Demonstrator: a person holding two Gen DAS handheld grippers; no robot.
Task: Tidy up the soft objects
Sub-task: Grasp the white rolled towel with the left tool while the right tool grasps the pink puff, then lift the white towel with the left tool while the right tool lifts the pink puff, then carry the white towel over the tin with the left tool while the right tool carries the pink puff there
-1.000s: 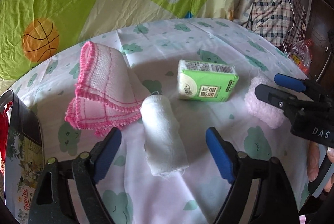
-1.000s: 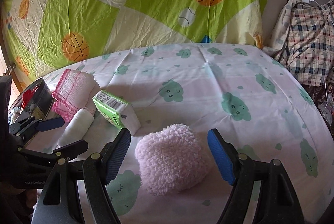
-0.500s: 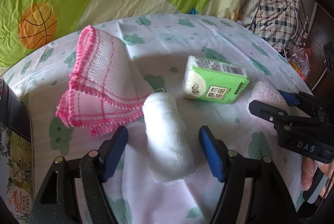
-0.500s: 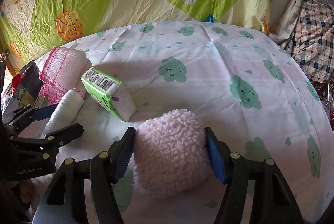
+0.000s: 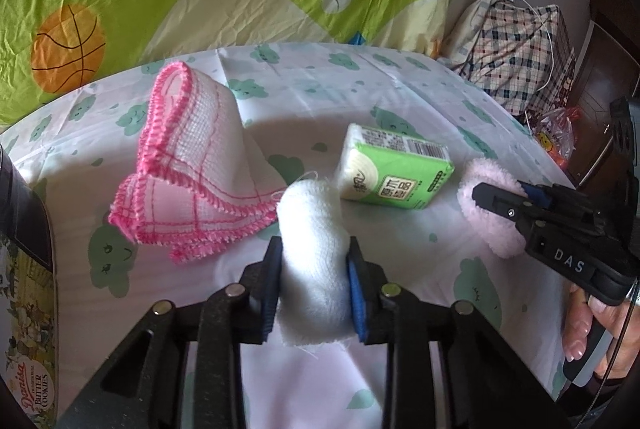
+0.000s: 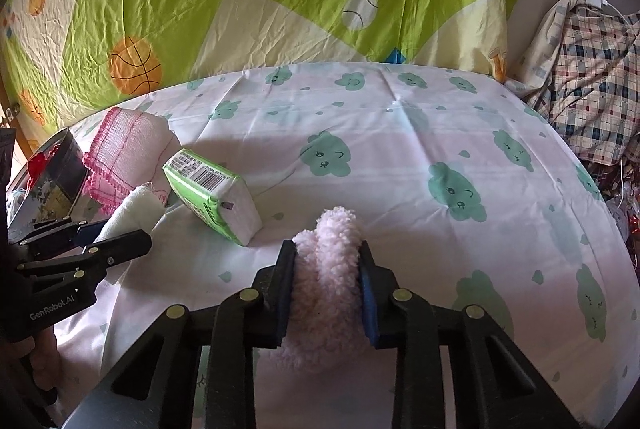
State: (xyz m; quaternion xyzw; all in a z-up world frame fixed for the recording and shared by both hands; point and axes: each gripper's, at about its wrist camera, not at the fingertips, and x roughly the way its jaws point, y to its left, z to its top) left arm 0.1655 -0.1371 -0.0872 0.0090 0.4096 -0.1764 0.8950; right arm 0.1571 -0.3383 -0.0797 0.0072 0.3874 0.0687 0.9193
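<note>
At the far left edge a printed cookie tin (image 5: 24, 309) stands at the rim of the table, its inside hidden from where I stand. Next to it lies the pink-edged gauze cloth (image 5: 192, 173), loosely folded on the cloud-print tablecloth (image 6: 440, 133). Just beside the cloth, the left gripper (image 5: 314, 283) is closing on the white rolled towel (image 5: 312, 249); the blue pads already press into both sides and the roll is pinched narrow between them, its far end resting on the cloth-covered table. Past it sits the green tissue pack (image 5: 394, 173), untouched, a little apart from both tools. To the right, the right gripper (image 6: 328, 293) is likewise closing on the pink fluffy pad (image 6: 328, 269), which bulges up and out between the pads while its lower part rests on the table.

So the step in hand looks like a double pick-up, both squeezes nearly finished. The next move, I'd guess, is lifting each piece clear without dragging the tablecloth, then carrying them toward wherever they belong, perhaps the tin, though that is not certain.
</note>
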